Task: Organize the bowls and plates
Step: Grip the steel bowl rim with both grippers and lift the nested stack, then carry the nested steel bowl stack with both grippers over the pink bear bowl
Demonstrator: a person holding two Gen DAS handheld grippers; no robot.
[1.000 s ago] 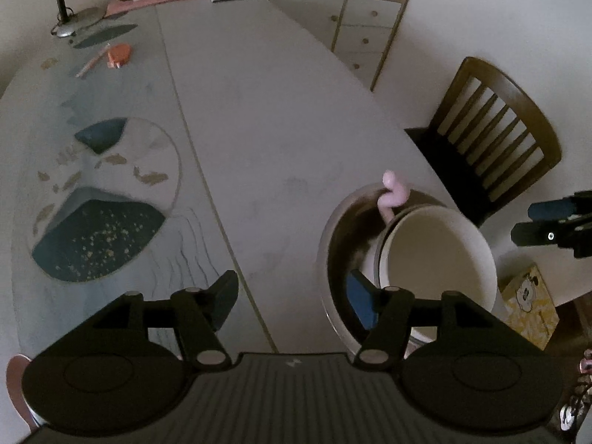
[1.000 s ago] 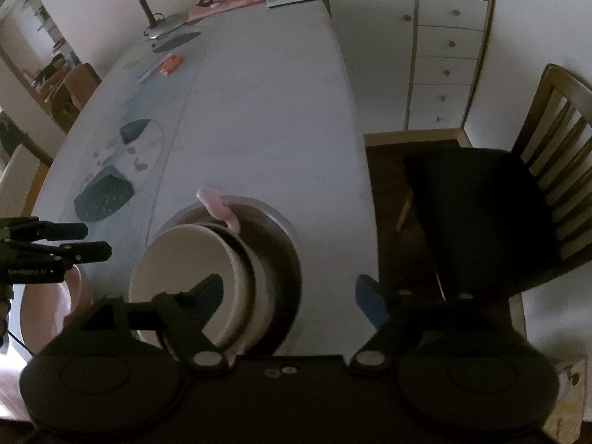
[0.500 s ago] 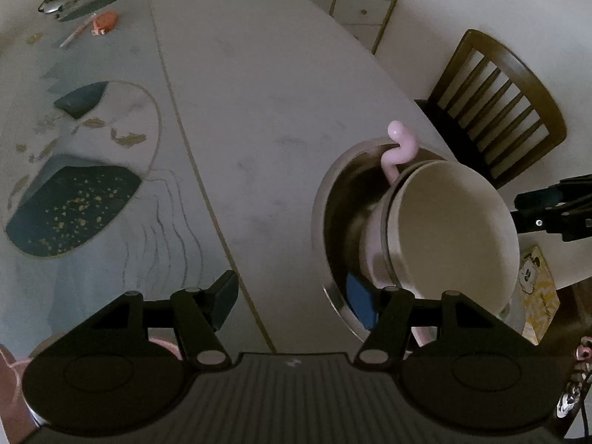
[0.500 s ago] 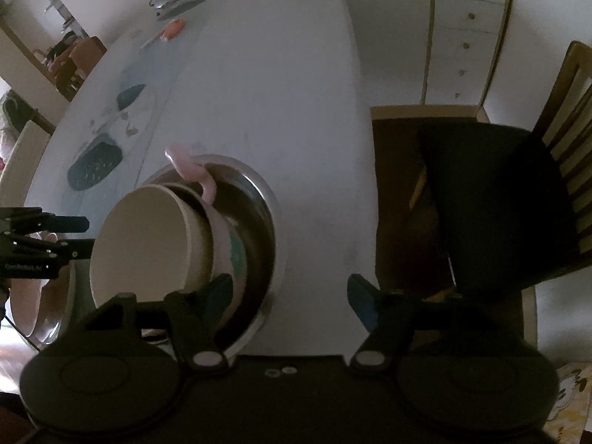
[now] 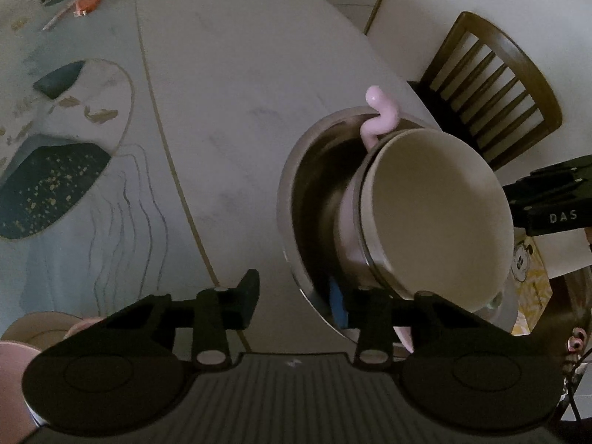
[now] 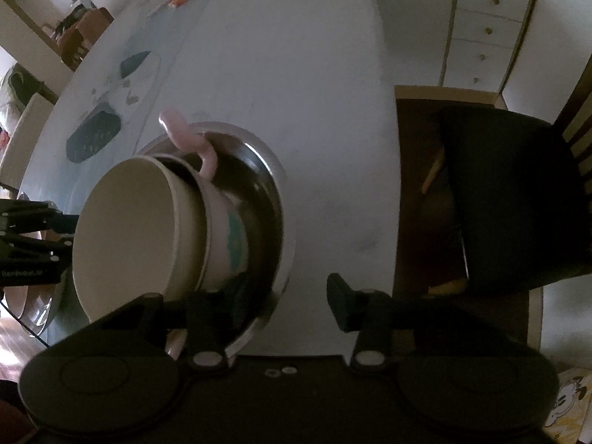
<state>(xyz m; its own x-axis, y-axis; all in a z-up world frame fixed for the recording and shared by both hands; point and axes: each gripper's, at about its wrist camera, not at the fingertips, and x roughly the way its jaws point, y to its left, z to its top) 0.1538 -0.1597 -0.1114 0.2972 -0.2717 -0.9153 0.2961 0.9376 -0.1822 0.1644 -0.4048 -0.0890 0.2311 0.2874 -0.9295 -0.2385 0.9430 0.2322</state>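
Beside the steel bowl (image 5: 296,199) stands a chair (image 5: 495,85).

both tongs (image 5: 296,294) (image 6: 283,298) lower, jaws just closing astride steel bowl (image 5: 296,170) rim

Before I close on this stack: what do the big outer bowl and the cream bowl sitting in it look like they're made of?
Outer bowl: looks like stainless steel, a thin bright rim and a dark, mirror-like inside. Cream bowl: probably glazed ceramic or melamine, opaque with a smooth, soft sheen and a thick rim; the look can't settle which.
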